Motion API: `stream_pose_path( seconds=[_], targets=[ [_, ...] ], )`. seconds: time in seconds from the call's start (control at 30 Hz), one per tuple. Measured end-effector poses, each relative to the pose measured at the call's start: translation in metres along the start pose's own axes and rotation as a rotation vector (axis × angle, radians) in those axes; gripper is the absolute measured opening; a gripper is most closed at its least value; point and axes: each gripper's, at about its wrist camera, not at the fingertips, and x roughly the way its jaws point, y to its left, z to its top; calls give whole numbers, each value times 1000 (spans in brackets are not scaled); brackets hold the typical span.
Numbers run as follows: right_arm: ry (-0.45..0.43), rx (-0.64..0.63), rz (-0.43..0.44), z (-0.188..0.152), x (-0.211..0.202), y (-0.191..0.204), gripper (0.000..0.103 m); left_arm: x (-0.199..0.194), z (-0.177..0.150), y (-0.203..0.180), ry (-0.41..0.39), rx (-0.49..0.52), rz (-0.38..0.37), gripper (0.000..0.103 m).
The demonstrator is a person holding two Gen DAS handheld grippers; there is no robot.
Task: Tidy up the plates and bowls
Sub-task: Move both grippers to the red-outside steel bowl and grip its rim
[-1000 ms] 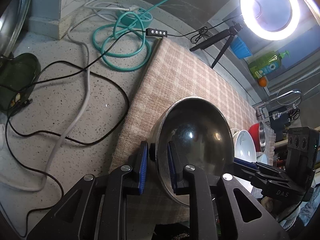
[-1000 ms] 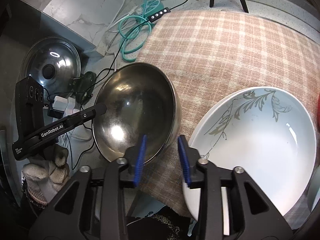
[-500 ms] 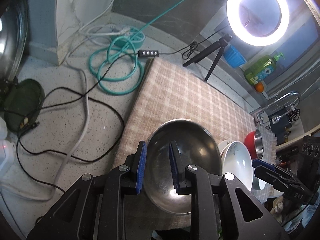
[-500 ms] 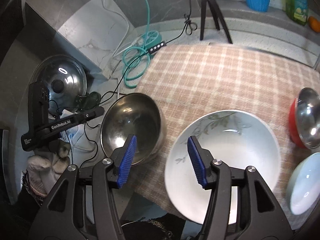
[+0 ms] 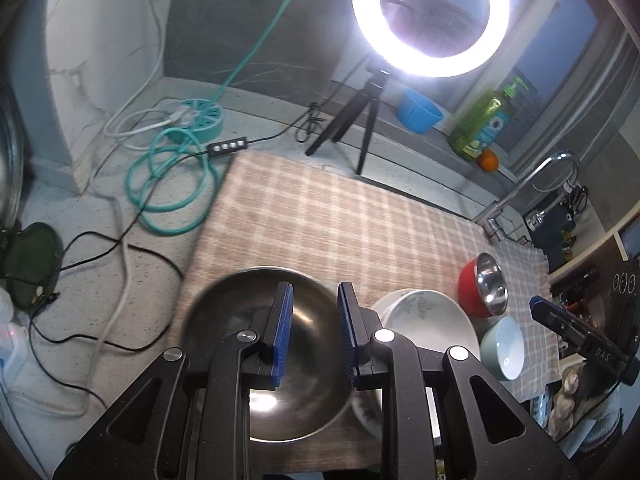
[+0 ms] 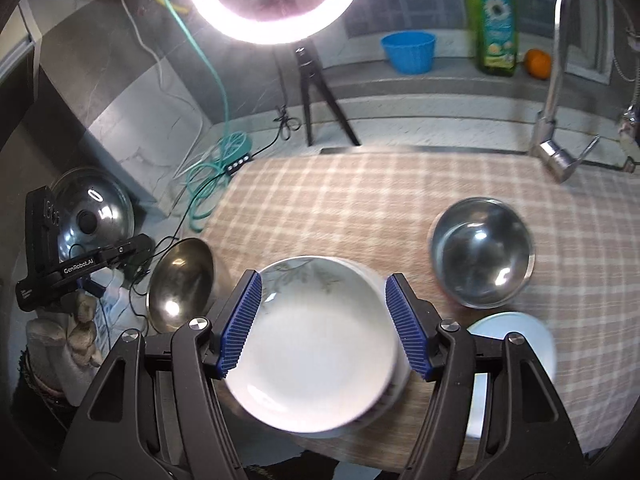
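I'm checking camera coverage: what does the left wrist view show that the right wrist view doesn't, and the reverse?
Only the left wrist view: the red outside of the red bowl, the inside of the small pale bowl, the green pouch, and the right gripper from the side.

Only the right wrist view: the pot lid in full, the gloved hand and the left gripper from outside.

Both: steel bowl, white plate, checked cloth, ring light, soap bottle, orange, blue cup, faucet.
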Motion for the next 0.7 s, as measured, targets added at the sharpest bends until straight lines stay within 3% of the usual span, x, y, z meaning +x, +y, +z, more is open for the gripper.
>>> stream_pose_path(
  seconds=[0.23, 0.43, 0.57, 0.7],
  targets=[
    [13, 44, -109, -2, -20, -57, 67, 25, -2, -56, 28, 78, -56, 21],
    [22, 147, -137, -10, -24, -110, 66, 54, -8, -108, 79, 150, -120, 21],
    [20, 210, -132, -12, -22, -138, 49, 77, -7, -139, 121, 181, -167, 21],
    [28, 278, -94, -10, -14, -162, 45, 104, -5, -160, 168, 177, -207, 21]
  ],
)
